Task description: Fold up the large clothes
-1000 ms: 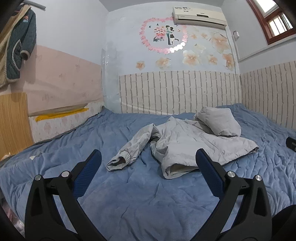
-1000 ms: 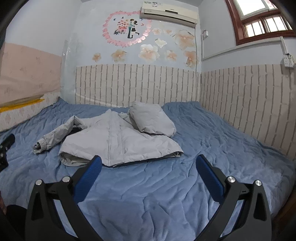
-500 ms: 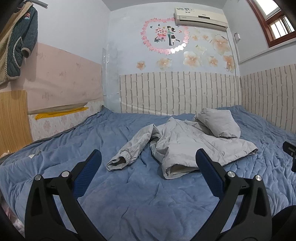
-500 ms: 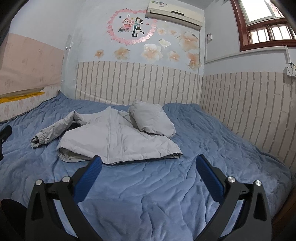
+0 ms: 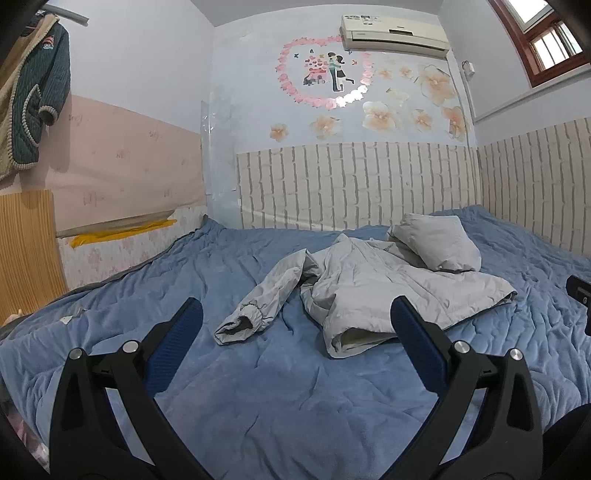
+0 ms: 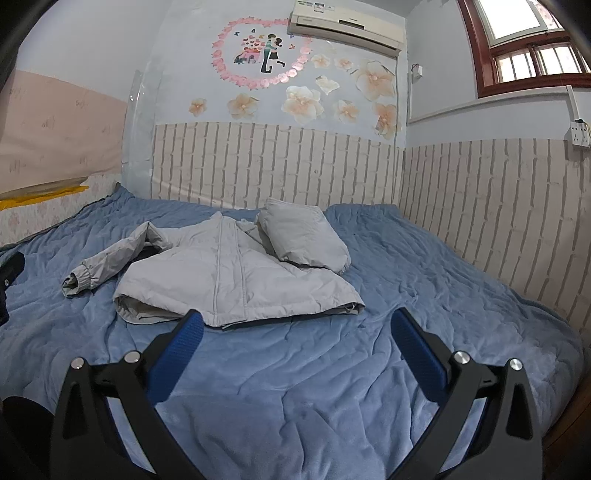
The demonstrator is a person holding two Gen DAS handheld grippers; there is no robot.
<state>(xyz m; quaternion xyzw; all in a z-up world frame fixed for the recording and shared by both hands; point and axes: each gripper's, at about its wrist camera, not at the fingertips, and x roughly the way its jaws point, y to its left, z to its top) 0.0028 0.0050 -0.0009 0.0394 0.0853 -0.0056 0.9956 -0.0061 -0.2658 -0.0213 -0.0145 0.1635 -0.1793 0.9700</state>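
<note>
- The wide bed covered by a blue quilted fleece blanket [image 5: 258,398] [image 6: 424,288] is being shown filling the lower part of both wrist views; it is being bounded at the back and the right by pale brick-pattern wall panelling [image 5: 354,184] [image 6: 480,199].
- The large light-grey padded jacket [image 5: 388,284] [image 6: 236,280] is being seen lying crumpled on the blanket, about mid-bed, closed side up, hem turned toward the cameras.
- Its grey hood [image 5: 439,240] [image 6: 303,236] is being seen folded over onto the jacket's upper right part, resting on it.
- One long grey sleeve with an elastic cuff [image 5: 258,306] [image 6: 99,266] is being seen stretched out to the jacket's left, cuff lying on the blanket nearer the cameras.
- The left gripper [image 5: 295,332], black-framed with blue ribbed pads, is being held above the blanket just short of the jacket; the jaws are being kept wide apart and nothing is being gripped.
- The right gripper [image 6: 295,339], same build, is being held near the jacket's hem edge, not touching it; the jaws are likewise spread wide, nothing between them.
- A white wall-mounted air conditioner [image 5: 395,35] [image 6: 347,26] is being seen high on the back wall.
- A pink heart-shaped wall sticker with a couple inside [image 5: 325,70] [image 6: 262,51] is being seen just beside the unit, with peach flower stickers [image 5: 380,116] [image 6: 303,103] below it.
- A dark teal knitted garment with pale trim [image 5: 37,107] is being seen hanging at top left in the left wrist view.
- A red-brown wooden window frame [image 6: 524,48] is being seen at the upper right.
</note>
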